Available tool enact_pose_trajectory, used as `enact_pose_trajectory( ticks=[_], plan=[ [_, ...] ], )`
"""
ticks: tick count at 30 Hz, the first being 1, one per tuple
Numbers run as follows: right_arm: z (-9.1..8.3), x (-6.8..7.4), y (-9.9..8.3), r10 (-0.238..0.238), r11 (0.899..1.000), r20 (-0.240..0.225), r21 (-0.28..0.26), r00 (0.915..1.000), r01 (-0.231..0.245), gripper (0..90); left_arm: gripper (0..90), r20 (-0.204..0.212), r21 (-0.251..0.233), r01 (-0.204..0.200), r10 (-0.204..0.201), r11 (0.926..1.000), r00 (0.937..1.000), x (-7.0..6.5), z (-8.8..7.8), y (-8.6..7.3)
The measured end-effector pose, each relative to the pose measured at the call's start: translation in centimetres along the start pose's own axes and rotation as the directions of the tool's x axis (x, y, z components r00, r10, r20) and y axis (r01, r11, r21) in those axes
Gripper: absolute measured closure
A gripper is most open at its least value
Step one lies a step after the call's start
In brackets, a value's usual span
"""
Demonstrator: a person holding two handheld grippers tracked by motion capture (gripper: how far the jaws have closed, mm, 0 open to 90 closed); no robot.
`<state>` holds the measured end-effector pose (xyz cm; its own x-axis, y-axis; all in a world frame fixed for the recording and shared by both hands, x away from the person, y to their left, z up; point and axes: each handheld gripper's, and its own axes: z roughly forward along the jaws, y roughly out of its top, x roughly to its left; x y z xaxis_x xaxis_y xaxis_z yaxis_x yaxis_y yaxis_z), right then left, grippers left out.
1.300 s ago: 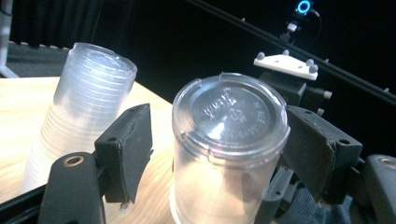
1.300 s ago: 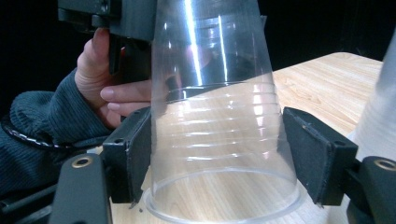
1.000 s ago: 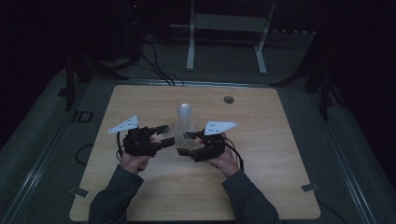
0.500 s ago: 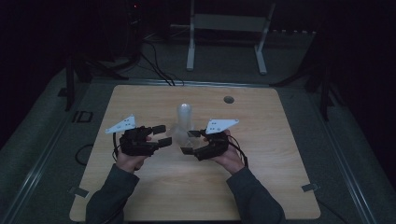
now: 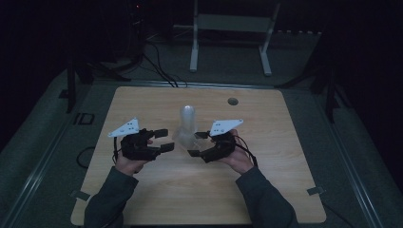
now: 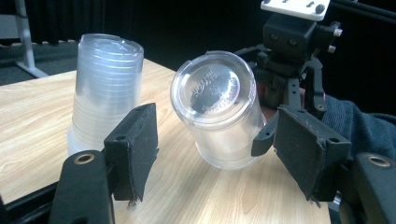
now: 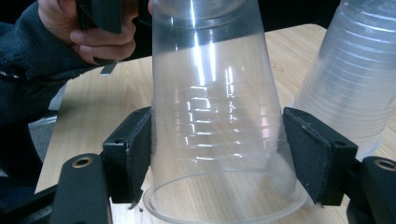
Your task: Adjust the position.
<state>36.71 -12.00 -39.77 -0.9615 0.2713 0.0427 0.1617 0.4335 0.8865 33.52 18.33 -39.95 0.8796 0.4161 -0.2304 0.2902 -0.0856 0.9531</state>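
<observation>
A single clear plastic cup (image 7: 219,116) is tilted just above the wooden table (image 5: 266,180), its rim toward my right gripper (image 7: 224,158), which is shut on it near the rim. My left gripper (image 6: 222,154) faces the cup's base (image 6: 212,88). Its jaws have just been closing, and the pads (image 6: 135,149) stand a little apart from the cup's wall. A tall stack of upside-down clear cups (image 5: 187,124) stands just behind both grippers. In the high view my left gripper (image 5: 164,140) and right gripper (image 5: 197,144) point at each other in front of the stack.
A small round hole (image 5: 233,101) sits in the tabletop at the back right. A white metal frame (image 5: 233,28) and cables (image 5: 161,71) lie on the floor beyond the far edge. Bare wood spreads to either side of the hands.
My left gripper's jaws have narrowed toward the cup. The right gripper keeps its grip on the cup and has drifted slightly to the right.
</observation>
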Motion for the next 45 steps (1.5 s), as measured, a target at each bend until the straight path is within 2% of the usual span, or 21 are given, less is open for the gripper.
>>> enact_pose_trajectory(
  ticks=[7,14,22,32,45],
  plan=[
    [-0.3,-0.1,0.4,-0.027,0.999,0.005,0.035,0.9996,0.027,28.3,30.7,-0.019,0.021,-0.017,0.018,0.9996,0.9997,0.2,-0.3,0.0],
    [-0.4,-0.3,0.7,-0.057,0.995,0.004,0.076,0.9984,0.056,28.4,31.5,-0.007,0.051,-0.043,0.043,0.9978,0.9990,0.1,-0.2,0.0],
    [-0.7,-0.5,1.2,-0.081,0.991,0.011,0.105,0.9966,0.080,28.4,31.5,-0.010,0.065,-0.049,0.050,0.9967,0.9987,0.1,-0.2,0.1],
    [-0.8,-0.2,2.3,-0.145,0.974,-0.010,0.176,0.9893,0.145,28.5,31.5,0.004,0.086,-0.084,0.084,0.9927,0.9964,-0.1,-0.5,0.8],
    [-0.9,-0.5,2.9,-0.176,0.961,-0.017,0.213,0.9843,0.175,28.5,30.8,0.004,0.134,-0.101,0.101,0.9859,0.9949,0.2,-0.2,1.6]
  ],
)
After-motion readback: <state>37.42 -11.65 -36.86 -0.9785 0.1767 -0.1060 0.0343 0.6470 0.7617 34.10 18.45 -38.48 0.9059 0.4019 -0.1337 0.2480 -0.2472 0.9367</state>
